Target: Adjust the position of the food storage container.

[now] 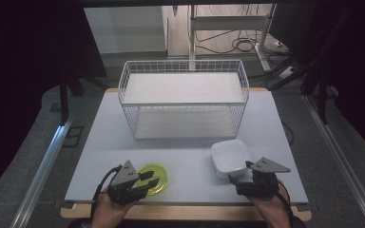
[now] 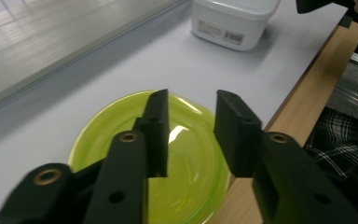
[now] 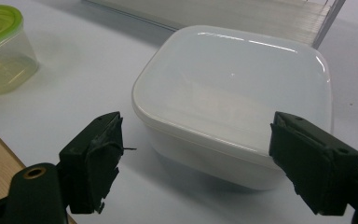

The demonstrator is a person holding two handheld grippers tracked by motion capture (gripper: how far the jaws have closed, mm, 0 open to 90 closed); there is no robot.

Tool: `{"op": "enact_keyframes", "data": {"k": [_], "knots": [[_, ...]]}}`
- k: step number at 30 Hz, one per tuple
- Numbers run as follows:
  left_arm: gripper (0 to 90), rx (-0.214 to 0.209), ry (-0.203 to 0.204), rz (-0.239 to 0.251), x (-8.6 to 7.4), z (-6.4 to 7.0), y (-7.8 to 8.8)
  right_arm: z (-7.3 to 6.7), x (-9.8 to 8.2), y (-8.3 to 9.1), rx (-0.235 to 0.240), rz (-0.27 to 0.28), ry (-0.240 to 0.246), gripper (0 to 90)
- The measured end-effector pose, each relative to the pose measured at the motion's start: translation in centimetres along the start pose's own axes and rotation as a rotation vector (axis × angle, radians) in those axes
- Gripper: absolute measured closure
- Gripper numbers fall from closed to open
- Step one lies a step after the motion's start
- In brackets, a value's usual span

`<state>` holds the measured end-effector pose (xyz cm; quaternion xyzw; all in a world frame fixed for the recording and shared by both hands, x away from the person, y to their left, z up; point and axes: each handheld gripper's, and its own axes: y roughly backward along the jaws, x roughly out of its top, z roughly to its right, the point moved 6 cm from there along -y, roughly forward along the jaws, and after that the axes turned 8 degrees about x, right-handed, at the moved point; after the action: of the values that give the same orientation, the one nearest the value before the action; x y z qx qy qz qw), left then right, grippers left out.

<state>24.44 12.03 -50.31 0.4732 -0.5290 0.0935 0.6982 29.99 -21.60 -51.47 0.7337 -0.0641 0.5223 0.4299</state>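
A round clear container with a lime-green lid [image 1: 156, 177] [image 2: 186, 158] [image 3: 0, 44] stands near the table's front edge, left of centre. My left gripper [image 1: 148, 183] [image 2: 191, 100] hovers just over its lid, open, with a narrow gap between the jaws and nothing in it. A white square lidded container [image 1: 229, 156] [image 2: 235, 21] [image 3: 233, 93] sits at the front right. My right gripper [image 1: 242, 172] [image 3: 196, 126] is open wide at its near side, one jaw off each near corner, apart from it.
A white wire basket rack [image 1: 183, 99] with two shelves stands at the back middle of the pale table [image 1: 185, 152]. A wooden strip [image 2: 289, 98] runs along the table's front edge. Dark floor, metal rails and cables surround the table.
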Motion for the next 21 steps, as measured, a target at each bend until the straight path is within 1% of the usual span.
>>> {"op": "enact_keyframes", "data": {"k": [1, 2, 4, 5, 6, 7, 8, 10, 12, 13, 14, 16, 18, 21], "knots": [[67.4, 0.0, -0.006, -0.003, 0.1, 0.2, -0.2, 0.0, 0.0, 0.0, 0.0, 0.0, 0.0, 17.9], [72.9, -0.011, -0.009, -0.006, 0.1, 0.7, -0.5, 0.0, 0.0, 0.0, 0.0, 0.0, 0.0, 18.0], [79.2, -0.018, -0.007, -0.009, 0.1, 1.0, -0.6, 0.0, 0.0, 0.0, -0.001, 0.001, 0.001, 18.0], [79.2, -0.026, -0.008, -0.015, 0.1, 1.2, -0.8, 0.0, 0.0, 0.0, -0.001, 0.001, 0.001, 18.0], [84.4, -0.034, -0.009, -0.022, 0.0, 1.4, -1.0, 0.0, 0.0, 0.0, 0.001, 0.001, 0.002, 18.2], [84.4, -0.042, -0.009, -0.029, 0.0, 1.6, -1.2, 0.0, 0.0, 0.0, 0.001, 0.001, 0.002, 18.2], [86.3, -0.053, -0.011, -0.035, -0.1, 1.9, -1.4, 0.0, 0.0, 0.0, 0.001, 0.003, 0.002, 18.2], [88.9, -0.063, -0.024, -0.051, -0.3, 2.3, -1.8, 0.0, 0.0, 0.0, 0.0, 0.004, 0.005, 18.2], [89.7, -0.073, -0.029, -0.072, -0.5, 2.9, -2.3, 0.0, 0.0, 0.0, -0.001, 0.006, 0.006, 18.2], [89.7, -0.073, -0.029, -0.072, -0.5, 2.9, -2.3, 0.0, 0.0, 0.0, -0.001, 0.006, 0.006, 18.2], [89.8, -0.078, -0.033, -0.086, -0.7, 3.2, -2.6, 0.0, 0.0, 0.0, -0.002, 0.006, 0.007, 18.2], [89.8, -0.08, -0.032, -0.092, -0.8, 3.3, -2.7, 0.0, 0.0, 0.0, -0.003, 0.007, 0.007, 18.2], [89.8, -0.07, -0.036, -0.111, -1.1, 3.4, -2.9, 0.0, 0.0, 0.1, -0.006, 0.011, 0.01, 18.2], [89.8, -0.077, -0.025, -0.109, -1.1, 3.3, -2.9, 0.0, 0.1, 0.1, -0.009, 0.016, 0.011, 18.2]]}}
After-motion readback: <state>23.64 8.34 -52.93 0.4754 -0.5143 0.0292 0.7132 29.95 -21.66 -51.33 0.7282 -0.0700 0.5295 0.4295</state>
